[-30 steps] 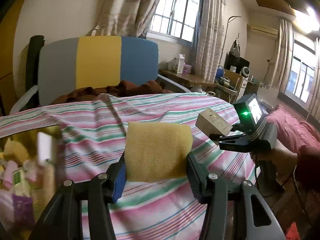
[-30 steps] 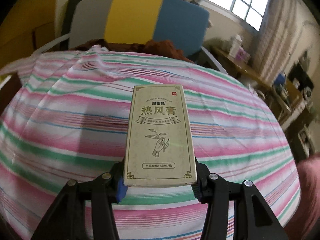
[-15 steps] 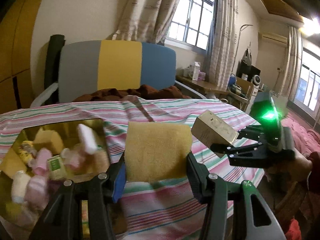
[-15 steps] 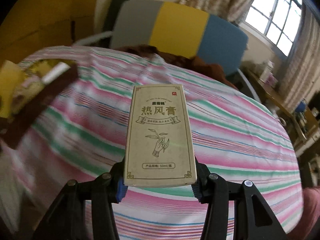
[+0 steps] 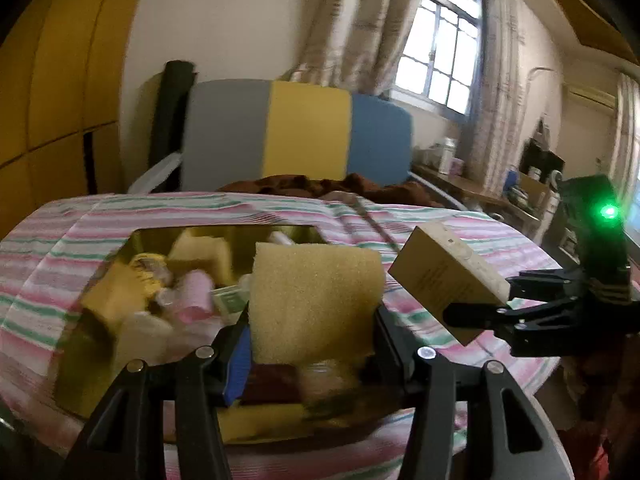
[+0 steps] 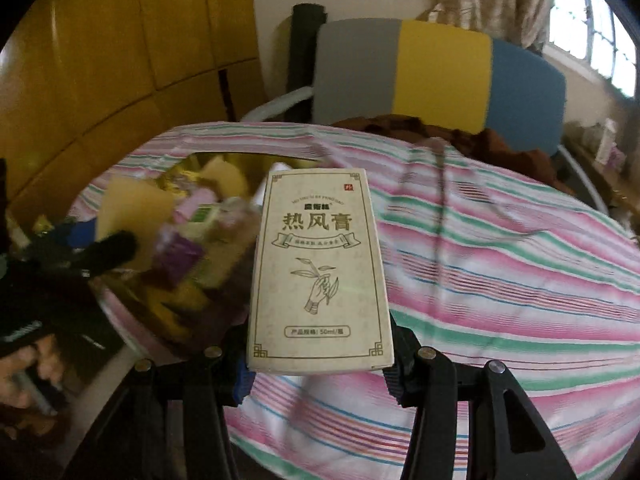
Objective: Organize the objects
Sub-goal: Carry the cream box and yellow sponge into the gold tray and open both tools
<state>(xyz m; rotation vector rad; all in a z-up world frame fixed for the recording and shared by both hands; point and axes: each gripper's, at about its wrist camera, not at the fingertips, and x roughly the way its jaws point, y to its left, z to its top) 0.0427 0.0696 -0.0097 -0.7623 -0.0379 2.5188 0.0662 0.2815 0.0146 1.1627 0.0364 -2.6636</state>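
The gold box at lower left of the left wrist frame is crowded: sponges, pink bottles and small packets fill most of it, leaving little bare floor inside. The left claw with its yellow sponge hangs over the box's near right part, and the right claw with its beige carton stands just to the right, close beside it. In the right wrist frame, the striped bedsheet across the center and right lies bare and open. The headboard and brown blanket close off the upper edge.
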